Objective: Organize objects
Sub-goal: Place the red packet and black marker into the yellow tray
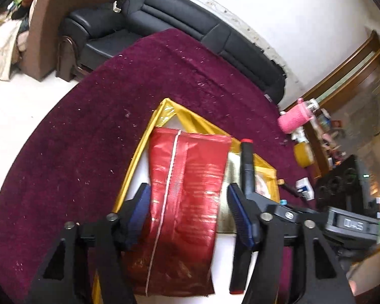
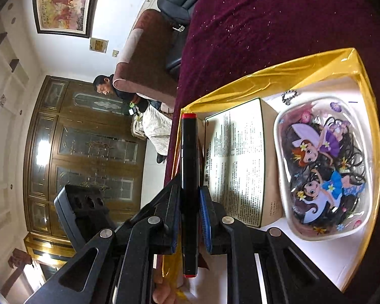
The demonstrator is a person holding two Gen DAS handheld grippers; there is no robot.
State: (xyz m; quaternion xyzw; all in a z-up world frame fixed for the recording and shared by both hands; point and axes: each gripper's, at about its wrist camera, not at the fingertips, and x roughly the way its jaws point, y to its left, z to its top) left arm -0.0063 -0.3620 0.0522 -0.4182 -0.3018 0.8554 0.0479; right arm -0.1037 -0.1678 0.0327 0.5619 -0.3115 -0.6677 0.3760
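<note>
Left gripper [image 1: 190, 215] released, jaws apart around red foil pouch [image 1: 187, 192] over gold-edged white tray [image 1: 139, 162]; right gripper [image 2: 190, 217] grasping black red-capped marker [image 2: 189, 167]

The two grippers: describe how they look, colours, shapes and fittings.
Both the left gripper and the right gripper are matte black plastic, built of angular link bars with triangular cut-outs, joined by round silver pins. Each finger carries a ribbed blue pad on its inner face. No cables, sleeves or markings show.
</note>
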